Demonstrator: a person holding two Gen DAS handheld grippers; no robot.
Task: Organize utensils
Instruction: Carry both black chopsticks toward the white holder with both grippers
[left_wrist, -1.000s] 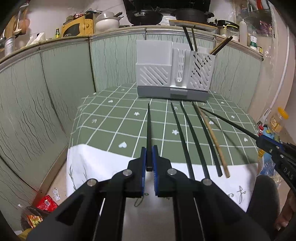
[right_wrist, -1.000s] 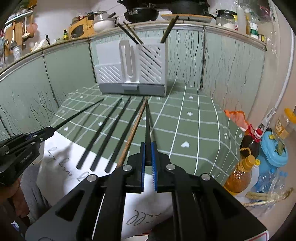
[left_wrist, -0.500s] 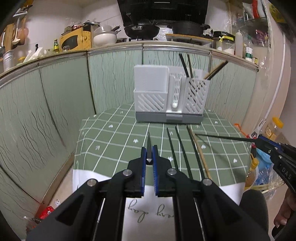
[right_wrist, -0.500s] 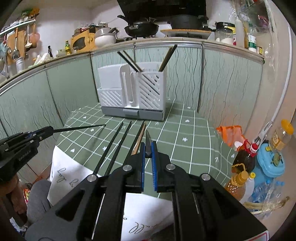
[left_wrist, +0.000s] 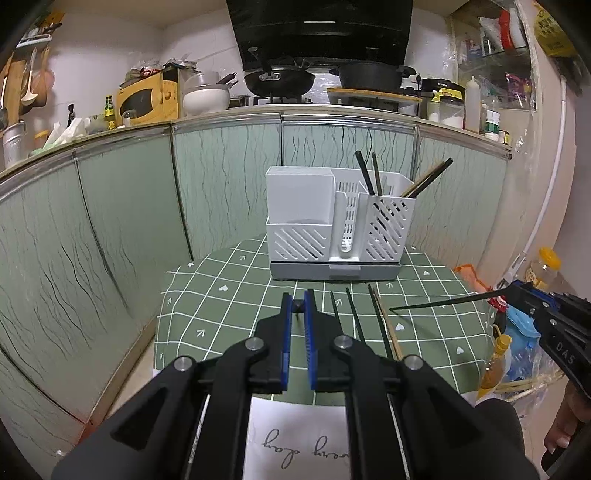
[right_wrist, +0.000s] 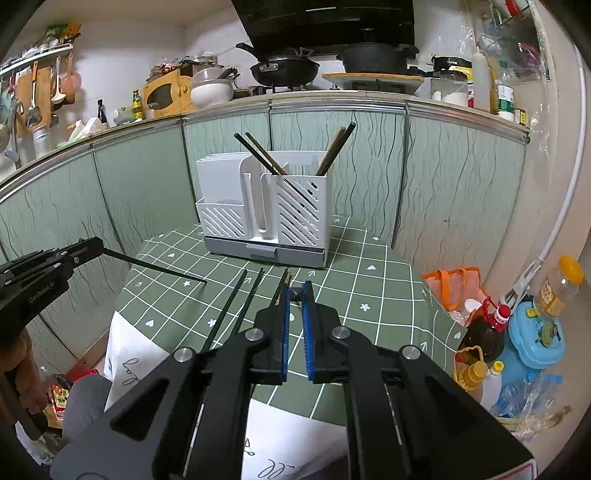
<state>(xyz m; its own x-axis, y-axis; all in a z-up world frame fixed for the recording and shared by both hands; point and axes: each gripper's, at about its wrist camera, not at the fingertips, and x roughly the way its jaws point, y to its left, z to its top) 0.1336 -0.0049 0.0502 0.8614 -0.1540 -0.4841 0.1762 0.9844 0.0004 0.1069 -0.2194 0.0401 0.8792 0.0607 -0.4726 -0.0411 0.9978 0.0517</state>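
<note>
**newbie_sorter:** How far along are you with the utensils?

**rig_watcher:** About halfway, I'd guess. The white utensil holder at the far side of the surface already has four chopsticks standing in its right-hand slotted compartment: two dark ones leaning left and a brownish pair leaning right. The left compartments look empty from here.

**newbie_sorter:** And what's in your hands?

**rig_watcher:** You're carrying one black chopstick in each gripper. The left gripper has its jaws clamped on the butt end of a chopstick; in the left wrist view you only see a dark stub between the blue pads, but the right wrist view shows the whole stick hanging over the near-left part of the surface, tip pointing right. Same deal with the right gripper: its jaws are closed on its own chopstick, which pokes leftward above the surface.

**newbie_sorter:** What's left?

**rig_watcher:** Both of those need to go into the holder, and there are four more lying on the surface near you: three black ones and a wooden one side by side, just right of centre. So that's six to go.
</note>
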